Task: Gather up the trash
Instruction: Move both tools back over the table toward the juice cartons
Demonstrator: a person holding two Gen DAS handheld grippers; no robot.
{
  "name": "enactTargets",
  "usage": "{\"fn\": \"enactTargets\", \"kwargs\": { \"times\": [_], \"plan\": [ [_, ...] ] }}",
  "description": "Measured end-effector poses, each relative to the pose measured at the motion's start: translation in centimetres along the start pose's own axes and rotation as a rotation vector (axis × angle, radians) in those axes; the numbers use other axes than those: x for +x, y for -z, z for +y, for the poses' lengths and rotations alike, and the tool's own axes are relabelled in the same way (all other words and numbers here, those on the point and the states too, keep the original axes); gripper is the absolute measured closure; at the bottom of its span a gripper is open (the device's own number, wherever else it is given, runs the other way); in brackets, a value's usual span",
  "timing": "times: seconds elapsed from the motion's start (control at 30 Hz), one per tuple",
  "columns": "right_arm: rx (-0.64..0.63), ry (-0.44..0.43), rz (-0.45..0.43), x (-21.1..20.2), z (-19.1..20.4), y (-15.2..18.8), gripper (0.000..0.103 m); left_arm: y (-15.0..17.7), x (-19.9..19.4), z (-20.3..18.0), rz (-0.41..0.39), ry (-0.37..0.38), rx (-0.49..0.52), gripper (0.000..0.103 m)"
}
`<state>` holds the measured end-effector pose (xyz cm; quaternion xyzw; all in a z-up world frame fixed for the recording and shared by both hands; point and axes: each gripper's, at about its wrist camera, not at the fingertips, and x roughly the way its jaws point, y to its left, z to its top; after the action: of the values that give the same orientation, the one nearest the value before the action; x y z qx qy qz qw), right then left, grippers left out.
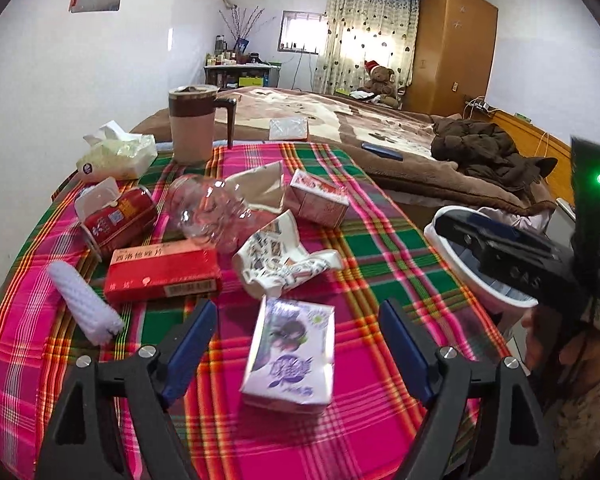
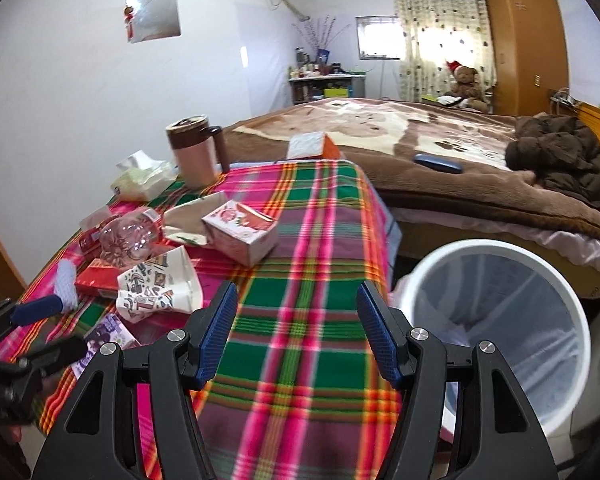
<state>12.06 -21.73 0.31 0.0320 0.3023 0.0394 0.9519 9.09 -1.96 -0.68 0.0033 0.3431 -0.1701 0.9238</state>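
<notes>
Left tongs [image 1: 298,354] wide, straddling purple carton [image 1: 290,354], pads clear, positioned to grasp. Right tongs [image 2: 296,330] wide, empty, near bin [image 2: 496,248].

The right gripper [image 2: 296,332] is seen with its blue-padded fingers [image 2: 220,332] spread apart and nothing between them, only the plaid tablecloth [image 2: 300,300] beyond. Just right of the right finger, a white waste bin [image 2: 580,320] lined with a bag is shown. Ahead and left of the left finger, a crumpled printed wrapper [image 2: 156,284], a pink carton [image 2: 240,232] and a clear bottle [image 2: 128,236] are scattered. Farther ahead, a brown mug [image 2: 194,152] is set upright.
</notes>
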Motion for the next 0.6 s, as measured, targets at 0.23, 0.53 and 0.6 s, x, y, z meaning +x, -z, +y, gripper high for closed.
{"fn": "enactTargets", "kwargs": {
  "times": [0.23, 0.53, 0.6],
  "plan": [
    [-0.064, -0.068, 0.033, 2.6, 1.3, -1.6, 0.039, 1.0, 1.2, 0.1, 0.06, 0.024, 0.014, 0.018],
    [-0.11, -0.098, 0.064, 6.2, 1.7, -3.2, 0.039, 1.8, 2.4, 1.2, 0.095, -0.005, 0.011, 0.02],
    [-0.154, -0.116, 0.061, 6.7, 2.1, -3.5, 0.039, 1.7, 2.5, 1.8, 0.097, -0.003, 0.002, 0.026]
  ]
}}
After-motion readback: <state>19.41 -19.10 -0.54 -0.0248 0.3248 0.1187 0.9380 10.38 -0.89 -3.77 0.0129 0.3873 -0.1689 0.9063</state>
